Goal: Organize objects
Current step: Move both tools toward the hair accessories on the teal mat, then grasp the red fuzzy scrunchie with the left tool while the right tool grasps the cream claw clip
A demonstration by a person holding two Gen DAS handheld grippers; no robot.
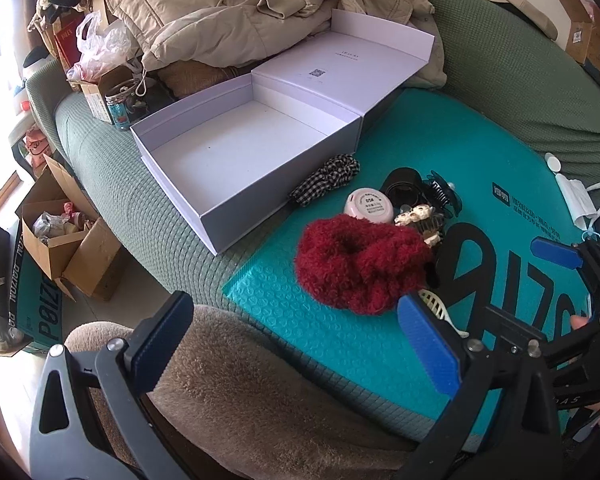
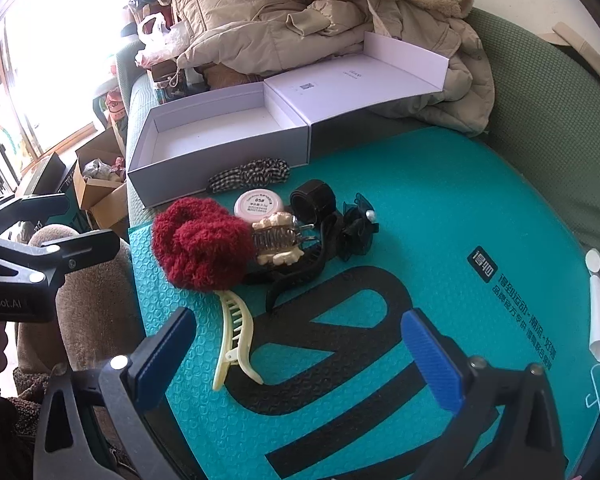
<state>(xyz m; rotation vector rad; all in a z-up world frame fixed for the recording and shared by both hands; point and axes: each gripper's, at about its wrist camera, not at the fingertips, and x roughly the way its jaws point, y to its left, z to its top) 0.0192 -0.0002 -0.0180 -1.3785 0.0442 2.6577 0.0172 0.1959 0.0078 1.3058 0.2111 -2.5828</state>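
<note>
An open white box (image 1: pixel 236 152) (image 2: pixel 216 136) with its lid folded back sits on the green sofa, empty inside. In front of it, on a teal mailer (image 1: pixel 440 148) (image 2: pixel 440 184), lie a red fuzzy scrunchie (image 1: pixel 360 264) (image 2: pixel 198 246), a checked scrunchie (image 1: pixel 326 178) (image 2: pixel 248 174), a pink round tin (image 1: pixel 368 206) (image 2: pixel 259 203), a black band (image 2: pixel 314 200), a beige-brown claw clip (image 2: pixel 278 242), a black bow clip (image 2: pixel 356 232) and a cream hair clip (image 2: pixel 236 340). My left gripper (image 1: pixel 296 348) is open, near the red scrunchie. My right gripper (image 2: pixel 300 360) is open above the mailer, right of the cream clip.
Beige jackets and plush (image 1: pixel 228 12) (image 2: pixel 300 20) are piled behind the box. Cardboard boxes (image 1: pixel 60 248) stand on the floor at left. A brown fuzzy cushion (image 1: pixel 236 392) lies under my left gripper. A white hanger (image 2: pixel 596 396) lies at the right edge.
</note>
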